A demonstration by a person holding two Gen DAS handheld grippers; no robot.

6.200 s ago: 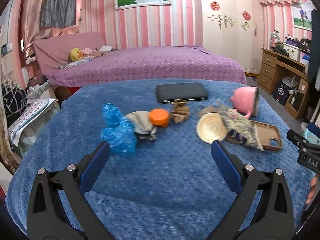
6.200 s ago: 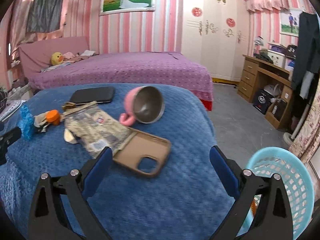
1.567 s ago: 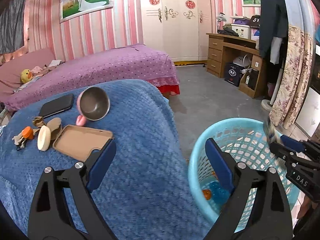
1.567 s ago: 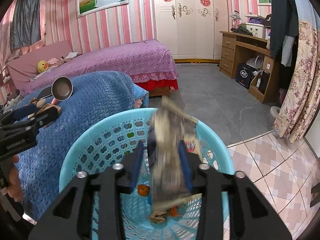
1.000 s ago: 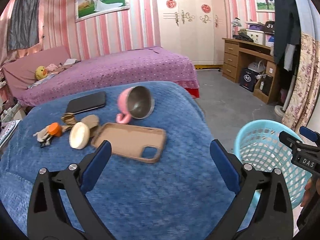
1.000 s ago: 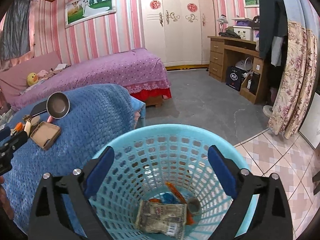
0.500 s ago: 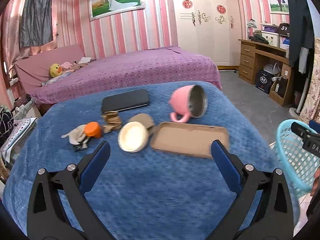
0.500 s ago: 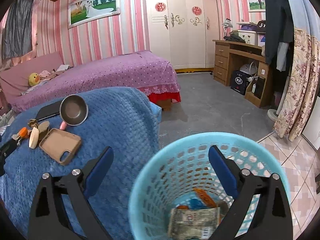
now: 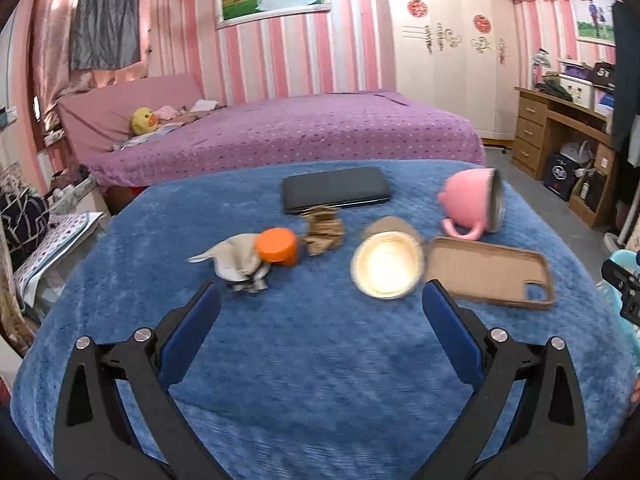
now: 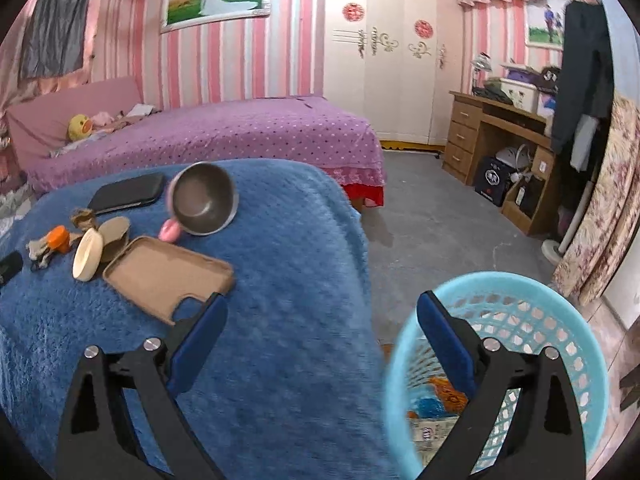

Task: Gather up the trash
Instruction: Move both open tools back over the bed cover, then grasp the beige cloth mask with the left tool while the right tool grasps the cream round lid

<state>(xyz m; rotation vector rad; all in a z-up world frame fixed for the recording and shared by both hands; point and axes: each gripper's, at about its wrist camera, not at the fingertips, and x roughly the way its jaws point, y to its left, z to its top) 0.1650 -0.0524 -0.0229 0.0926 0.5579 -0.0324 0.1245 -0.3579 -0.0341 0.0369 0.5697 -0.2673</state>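
Trash lies scattered on the blue fleece blanket [image 9: 320,360] covering the desk: a crumpled grey wrapper [image 9: 238,258] touching an orange plastic cap [image 9: 277,246], a crumpled brown paper scrap [image 9: 323,230] just beside them, and a flat brown scrap [image 9: 390,226] tucked behind a round cream lid [image 9: 387,265]. Near these lie a tan phone case [image 9: 490,272], open side up, a pink mug with a metal interior [image 9: 474,206] tipped on its side, and a black rectangular case [image 9: 335,195] at the far edge. The left hand-held gripper [image 9: 320,320] hovers above the blanket, its 2 blue-padded jaws spread wide and holding nothing. The right hand-held gripper [image 10: 322,330] is likewise spread wide and empty, hanging over the blanket's edge beside a light-blue plastic mesh basket [image 10: 532,304] on the floor, in which a printed snack wrapper [image 10: 434,434] and orange and blue scraps already lie.
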